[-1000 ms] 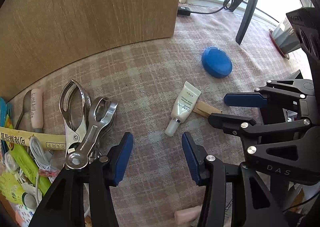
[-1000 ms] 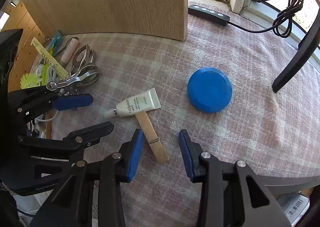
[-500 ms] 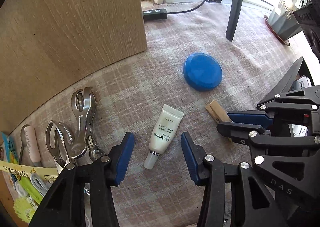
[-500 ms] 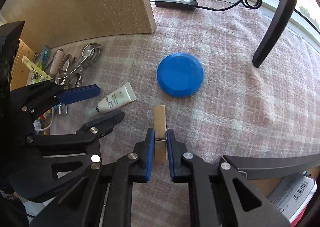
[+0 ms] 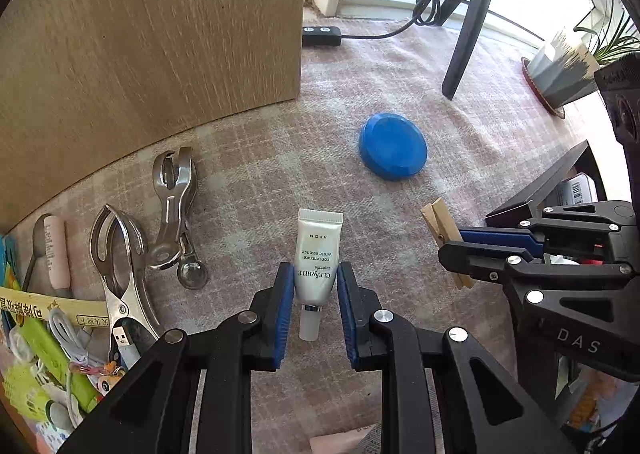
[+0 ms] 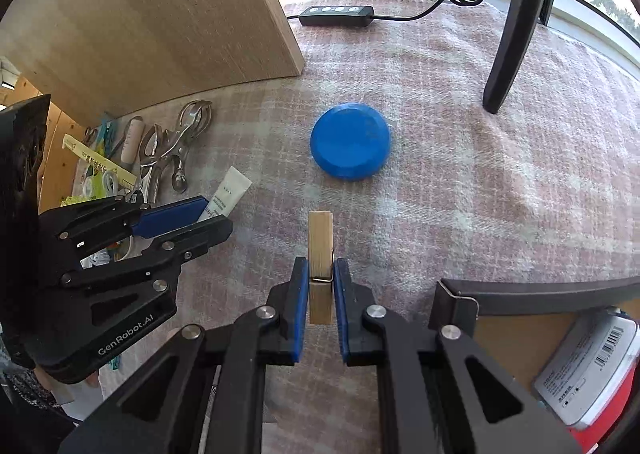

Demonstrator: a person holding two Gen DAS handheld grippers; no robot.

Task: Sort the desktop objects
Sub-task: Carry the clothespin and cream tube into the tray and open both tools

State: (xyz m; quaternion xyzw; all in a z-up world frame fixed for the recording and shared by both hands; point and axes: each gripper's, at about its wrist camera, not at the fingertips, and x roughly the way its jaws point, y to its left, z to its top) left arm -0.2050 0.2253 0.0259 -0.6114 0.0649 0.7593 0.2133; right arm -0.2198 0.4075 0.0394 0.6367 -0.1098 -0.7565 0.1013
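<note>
Pink plaid cloth covers the surface (image 6: 460, 189), sunlit from a window at the far edge. Left tool (image 5: 311, 294): jaws have just been closing, now narrow on the white cream tube (image 5: 316, 254), pads pressing its lower body, cap end pointing back toward the handle. Grip sits low, probably so the tube lifts without bending. Right tool (image 6: 321, 286): clamped on the wooden clothespin (image 6: 320, 250) at its spring, the pin's far end sticking out ahead of the pads; whether it's clear of the cloth, can't tell. Both items look picked for sorting, one per hand. Just left of the left tool: metal clips (image 5: 172, 209) and a clutter pile of cables and packets (image 5: 52, 334). Ahead of both tools, untouched: blue round lid (image 6: 351, 141). Further out: wooden panel (image 5: 152, 25), black remote on a cord (image 6: 336, 15), tripod leg (image 6: 516, 21), potted plant (image 5: 568, 65).
</note>
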